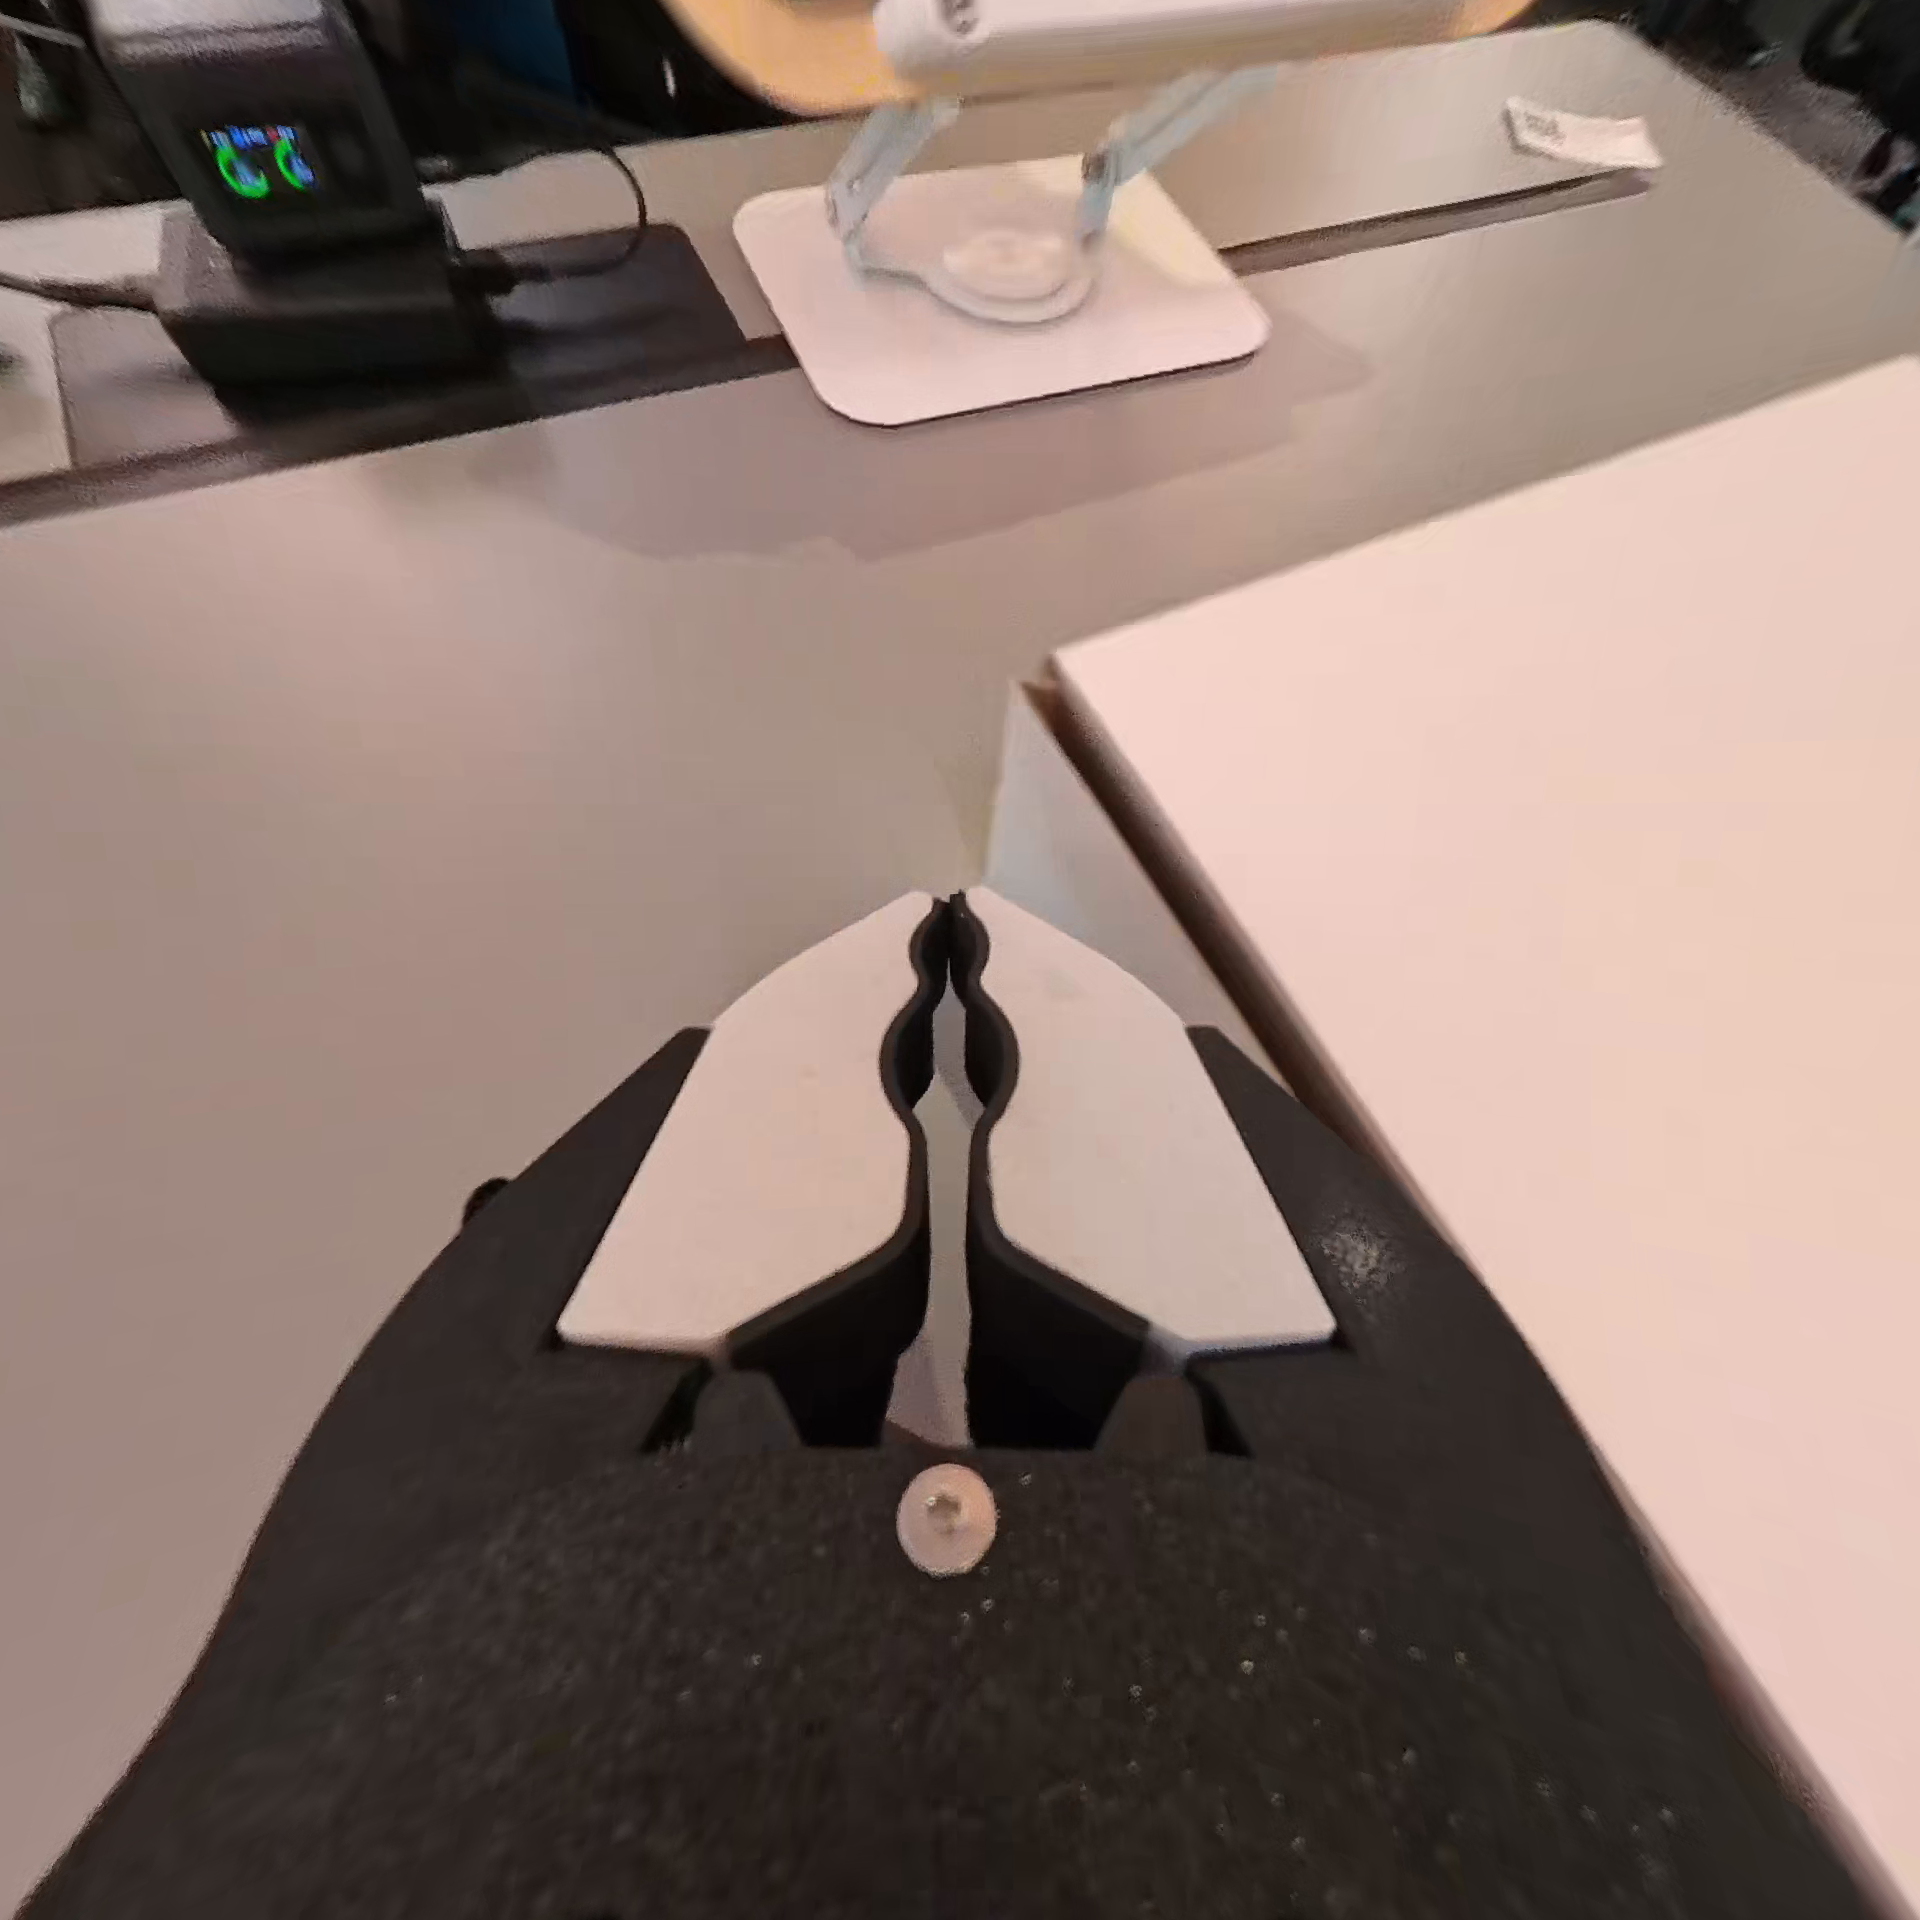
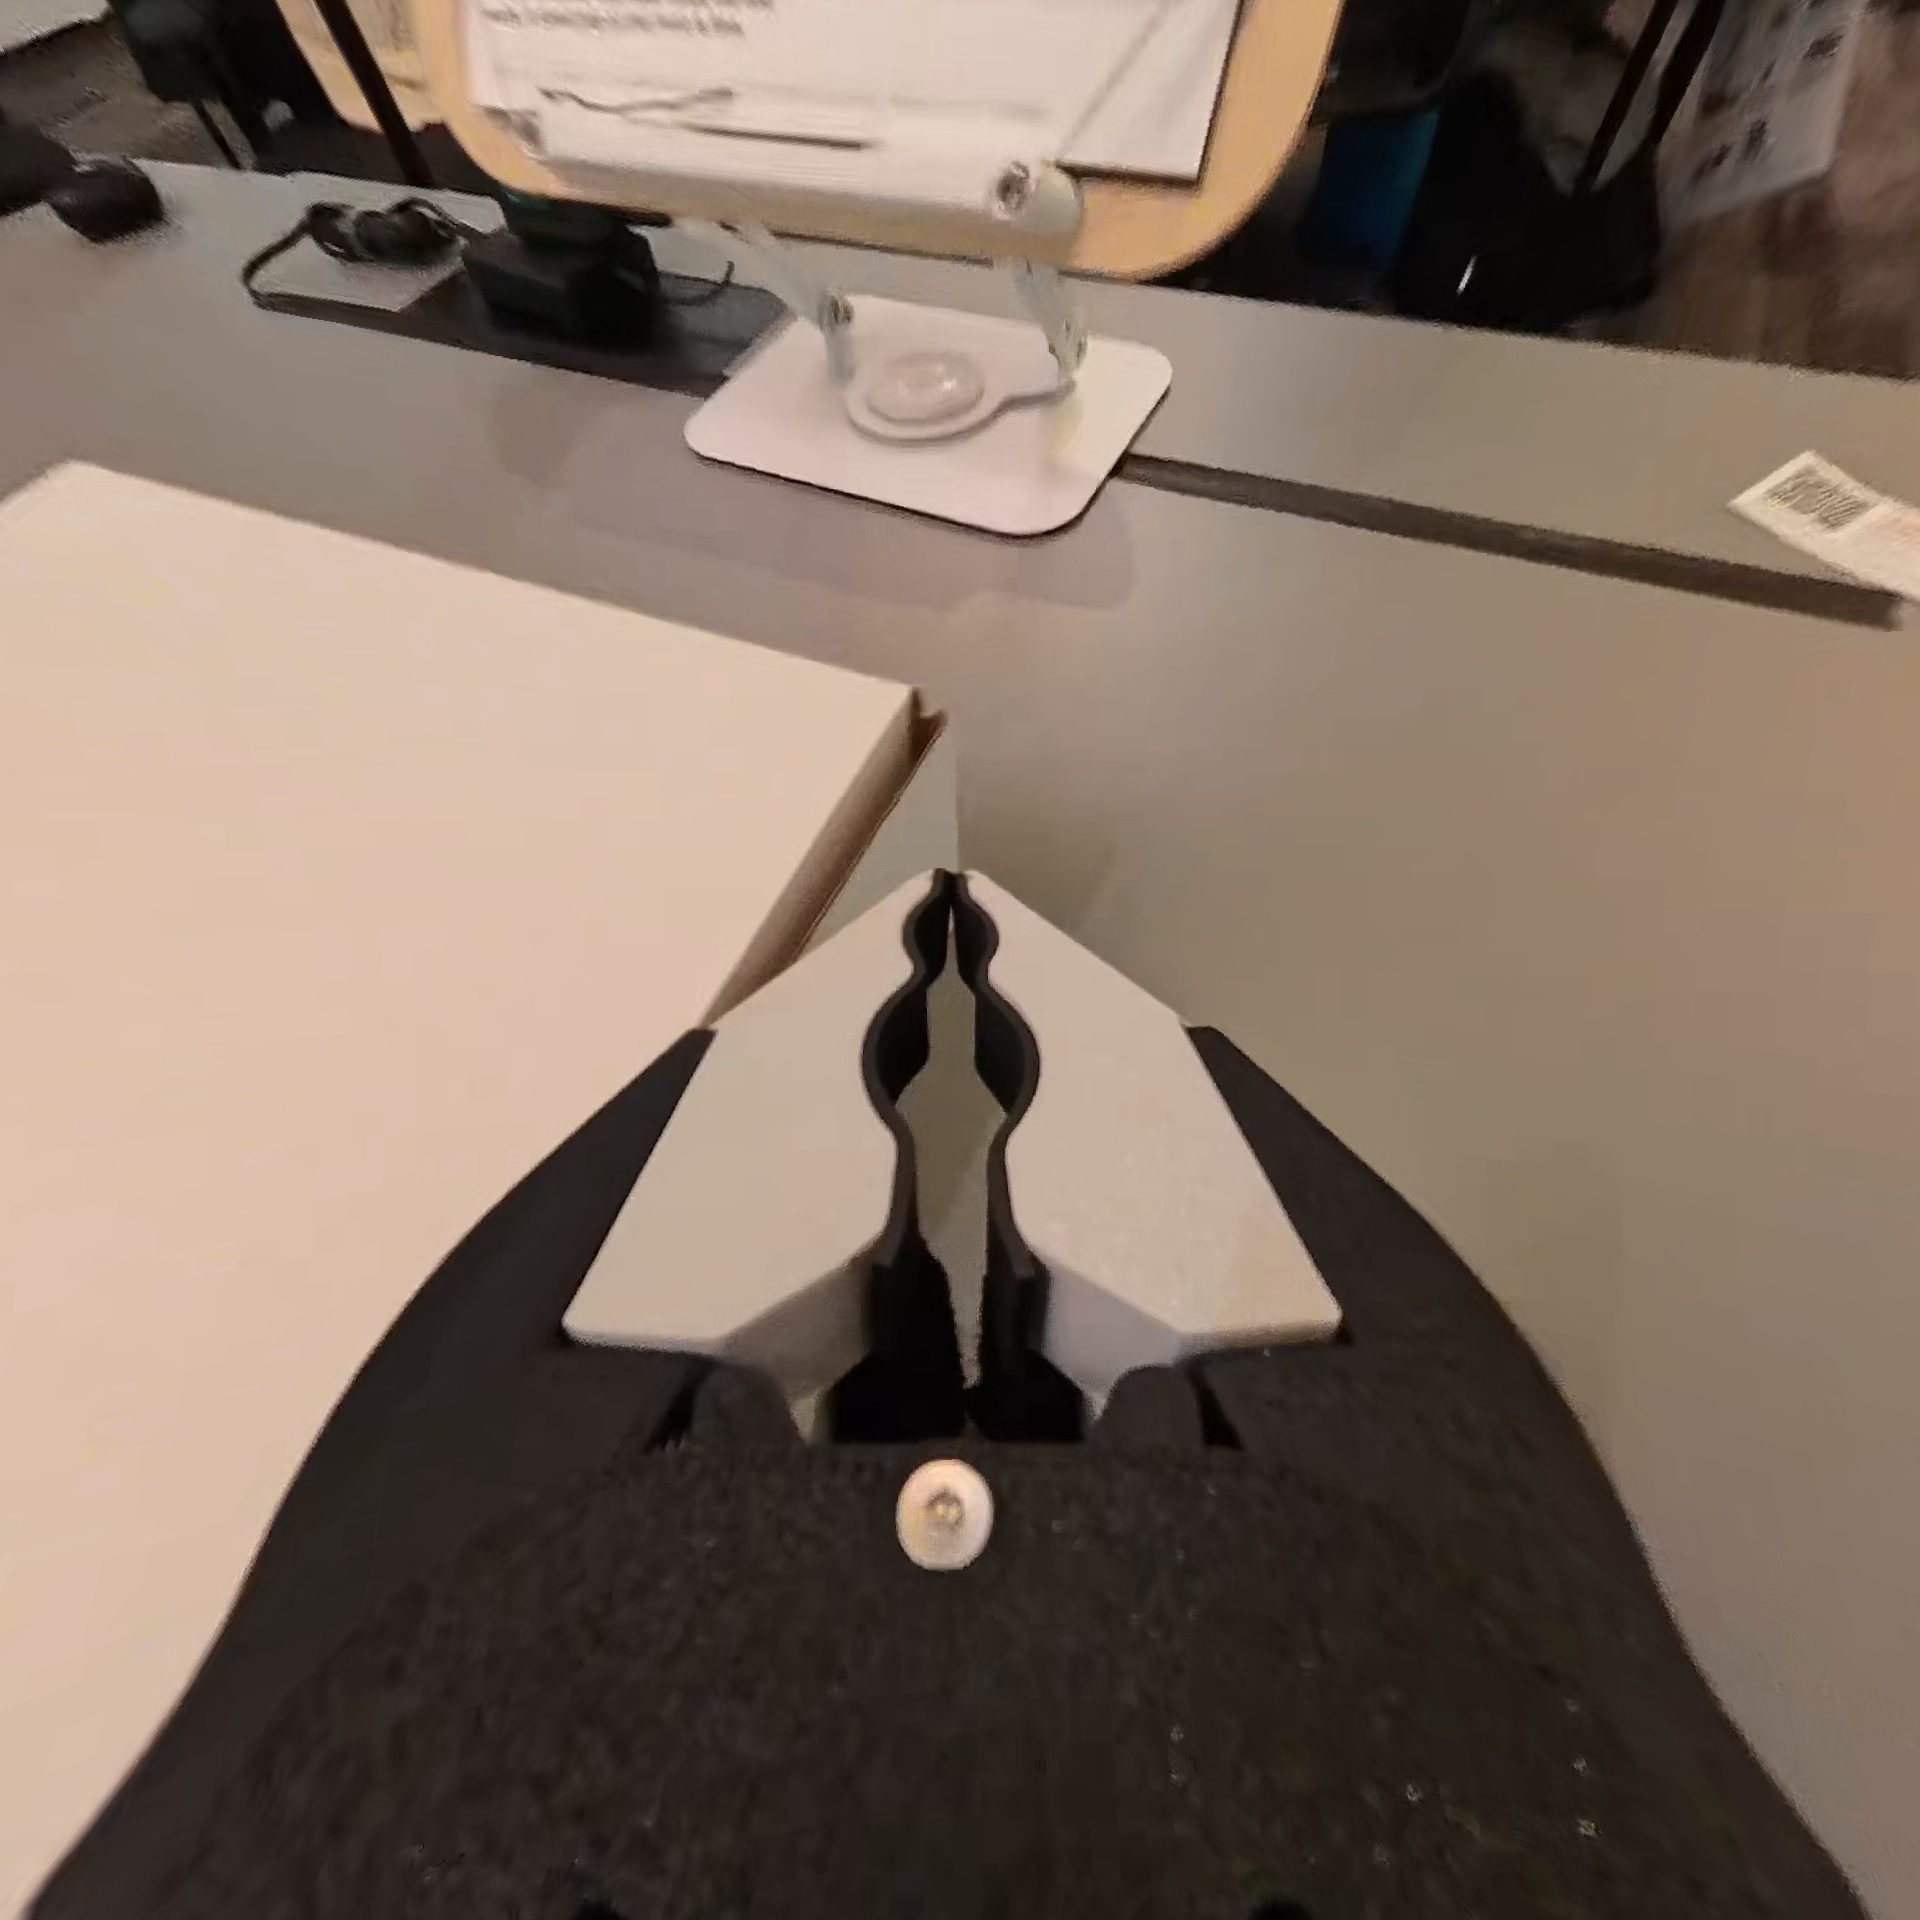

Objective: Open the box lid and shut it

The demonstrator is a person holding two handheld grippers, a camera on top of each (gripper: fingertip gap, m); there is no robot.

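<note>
Two hand-held grippers sit at opposite sides of the box, one per camera, and I see both with their fingertips pressed together and nothing caught between them.

My left hand-held gripper (image 1: pixel 953 906) points forward and slightly downward over the grey counter (image 1: pixel 416 779), its white-faced fingers (image 1: pixel 790 1143) meeting at the tips with only a narrow wavy slot behind them. The white box (image 1: pixel 1507 935) lies to its right, its flat lid (image 1: pixel 1558 831) down on the body. The near left corner of the box stands just beyond the fingertips, and the box's side wall runs alongside the right finger; I cannot tell whether they touch.

My right hand-held gripper (image 2: pixel 951 881) is posed the same way, tips closed and holding nothing. Here the box (image 2: pixel 364 935) is on the left, its lid (image 2: pixel 416 779) lying flat with a thin brown edge showing along the side near the corner. That corner sits just ahead and to the left of the fingertips, very close; contact is not clear.

Farther back on the counter stands a white stand (image 2: pixel 935 436) on a flat base, a dark device with a lit screen (image 1: pixel 270 177) with cables, and a paper slip (image 2: pixel 1829 520) at the far right.
</note>
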